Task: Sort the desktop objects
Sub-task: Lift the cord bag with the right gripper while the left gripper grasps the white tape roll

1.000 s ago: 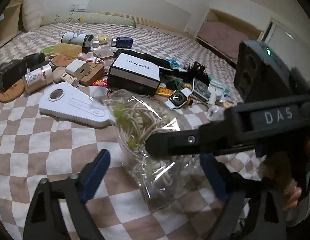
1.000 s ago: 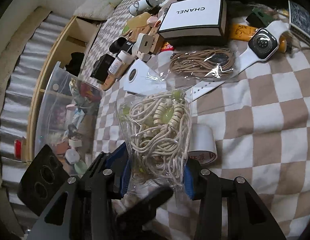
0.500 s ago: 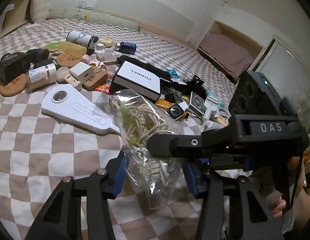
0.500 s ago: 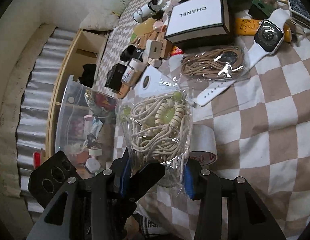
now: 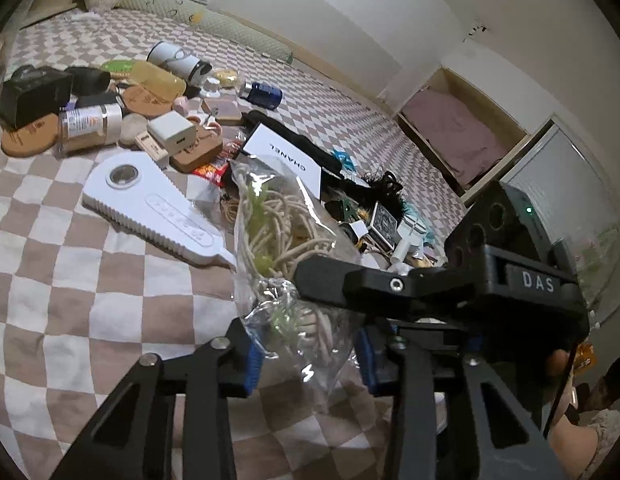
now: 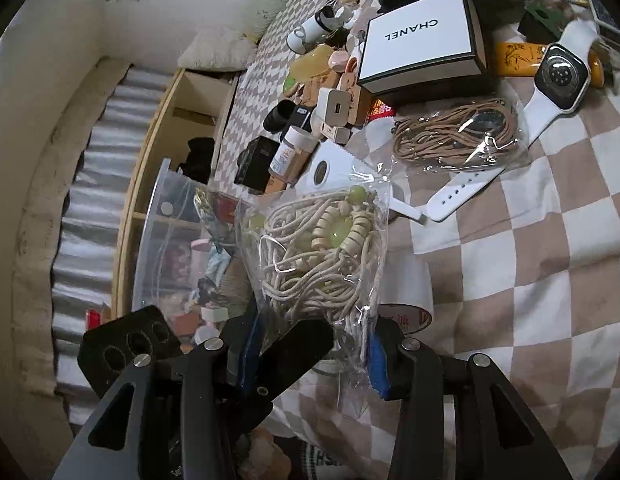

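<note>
Clear plastic bag (image 6: 322,256) stuffed with cream cord, pale green beads and bone-coloured discs; crinkled, glossy. Held upright above checkered cloth (image 6: 550,280), between both tools, in front of white box (image 6: 420,36).
Right gripper (image 6: 310,354): partly open, clamped on bag's lower end.
Left gripper (image 5: 307,354): closing, blue pads (image 5: 254,356) either side of same bag, touching plastic.

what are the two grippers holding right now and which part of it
Both are at the lower end of the clear plastic bag of cream cord and green beads: right gripper clamps it, left gripper is closing around it.
</note>
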Motion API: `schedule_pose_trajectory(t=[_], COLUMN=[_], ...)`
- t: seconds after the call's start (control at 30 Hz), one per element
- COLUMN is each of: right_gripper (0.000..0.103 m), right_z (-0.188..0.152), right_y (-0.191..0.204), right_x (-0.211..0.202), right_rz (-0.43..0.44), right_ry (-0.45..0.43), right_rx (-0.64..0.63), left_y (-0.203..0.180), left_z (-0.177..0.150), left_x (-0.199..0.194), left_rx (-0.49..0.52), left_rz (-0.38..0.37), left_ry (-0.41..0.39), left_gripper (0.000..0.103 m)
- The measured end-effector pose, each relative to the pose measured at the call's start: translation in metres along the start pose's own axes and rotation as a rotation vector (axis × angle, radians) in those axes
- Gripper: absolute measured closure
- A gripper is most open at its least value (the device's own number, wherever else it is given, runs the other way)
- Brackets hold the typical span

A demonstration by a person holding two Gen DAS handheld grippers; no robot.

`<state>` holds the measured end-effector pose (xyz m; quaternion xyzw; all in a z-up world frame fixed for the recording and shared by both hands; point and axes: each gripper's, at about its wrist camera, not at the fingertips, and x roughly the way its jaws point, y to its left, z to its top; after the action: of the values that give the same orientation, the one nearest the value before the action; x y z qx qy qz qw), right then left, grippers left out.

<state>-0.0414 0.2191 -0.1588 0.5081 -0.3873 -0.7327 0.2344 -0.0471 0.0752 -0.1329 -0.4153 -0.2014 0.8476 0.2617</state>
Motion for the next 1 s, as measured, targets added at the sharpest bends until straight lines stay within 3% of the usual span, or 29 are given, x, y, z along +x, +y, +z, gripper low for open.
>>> schedule_pose_trajectory(t=[0.13, 0.23, 0.33, 0.53, 0.6, 0.7, 1.0], right_gripper=[0.042, 0.04, 0.026, 0.026, 0.026, 0.026, 0.026], right_z=[0.0, 0.002, 0.004, 0.021, 0.033, 0.052, 0.08], right_y=[0.001, 0.003, 0.001, -0.012, -0.014, -0.024, -0.062], right_x=[-0.001, -0.003, -0.005, -0.028, -0.034, -0.028, -0.003], right_rz=[0.006, 0.005, -0.019, -0.097, -0.22, -0.322, -0.239], right_ry=[-0.023, -0.03, -0.039, -0.117, -0.171, -0.205, -0.147], right_rx=[0.005, 0.002, 0.012, 0.005, -0.064, -0.112, 0.006], left_y=[-0.002, -0.004, -0.002, 0.019, 0.024, 0.028, 0.037], left_z=[0.003, 0.004, 0.006, 0.006, 0.005, 0.003, 0.0], left_x=[-0.004, -0.006, -0.007, -0.004, -0.002, 0.001, 0.003], left_rx=[0.016, 0.031, 0.036, 0.001, -0.003, -0.004, -0.01], left_rz=[0.003, 0.017, 0.06, 0.163, 0.197, 0.232, 0.263], left_ry=[-0.017, -0.032, -0.036, -0.02, -0.01, 0.005, 0.019], left_gripper=[0.072, 0.074, 0.075, 0.076, 0.076, 0.076, 0.076])
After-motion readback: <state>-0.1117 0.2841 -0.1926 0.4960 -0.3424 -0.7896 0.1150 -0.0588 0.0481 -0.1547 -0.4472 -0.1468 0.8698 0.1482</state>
